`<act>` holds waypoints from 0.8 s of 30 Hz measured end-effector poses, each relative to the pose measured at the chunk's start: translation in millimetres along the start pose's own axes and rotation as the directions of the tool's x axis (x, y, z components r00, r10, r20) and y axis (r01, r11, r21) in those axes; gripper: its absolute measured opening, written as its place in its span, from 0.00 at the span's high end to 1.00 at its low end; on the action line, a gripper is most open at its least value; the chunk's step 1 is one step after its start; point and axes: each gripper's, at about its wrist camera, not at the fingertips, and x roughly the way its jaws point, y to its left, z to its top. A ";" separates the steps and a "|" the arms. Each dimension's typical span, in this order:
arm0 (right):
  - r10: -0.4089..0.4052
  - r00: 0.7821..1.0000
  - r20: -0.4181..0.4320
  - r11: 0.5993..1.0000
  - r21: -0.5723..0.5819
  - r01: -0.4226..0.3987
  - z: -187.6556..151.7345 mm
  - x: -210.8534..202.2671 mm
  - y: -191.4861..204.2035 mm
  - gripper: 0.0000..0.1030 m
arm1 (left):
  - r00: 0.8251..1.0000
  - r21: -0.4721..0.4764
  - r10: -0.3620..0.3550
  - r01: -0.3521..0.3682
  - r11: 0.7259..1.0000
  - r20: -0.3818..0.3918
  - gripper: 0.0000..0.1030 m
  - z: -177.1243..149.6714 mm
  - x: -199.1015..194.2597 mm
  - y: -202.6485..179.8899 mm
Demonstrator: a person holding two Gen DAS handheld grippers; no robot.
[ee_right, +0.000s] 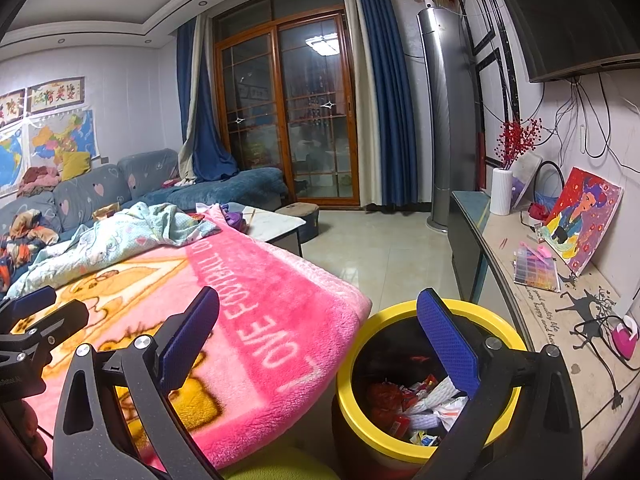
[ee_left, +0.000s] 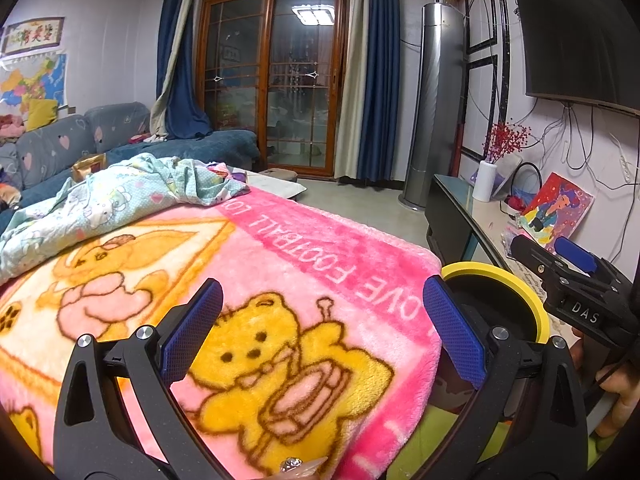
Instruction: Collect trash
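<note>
Both grippers — left gripper (ee_left: 323, 334) and right gripper (ee_right: 318, 338) — gape wide, empty; wrappers (ee_right: 416, 404) already fill the yellow-rimmed bin (ee_right: 404, 446) — task likely nearly done.

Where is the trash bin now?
In the right wrist view the yellow-rimmed trash bin stands low, right of the pink blanket, left of the TV bench.

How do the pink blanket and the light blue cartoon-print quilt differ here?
The pink blanket lies spread flat; the light blue quilt is crumpled in a heap. The blanket is fleecy with yellow bears and white lettering; the quilt looks thin and smooth with small pastel figures. The quilt lies on the blanket's far end. Both are soft bedding.
</note>
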 end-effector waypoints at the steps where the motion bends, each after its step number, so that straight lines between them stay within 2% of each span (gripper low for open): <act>1: 0.000 1.000 0.000 1.000 0.000 0.000 0.1 -0.1 -0.1 0.06 | 1.000 0.000 0.002 -0.002 1.000 0.001 0.11 -0.4 -0.4 -0.7; 24: 0.000 1.000 -0.001 1.000 0.000 0.000 0.3 -0.1 -0.1 0.06 | 1.000 -0.001 -0.005 0.005 1.000 0.000 0.11 -1.4 -2.3 -4.3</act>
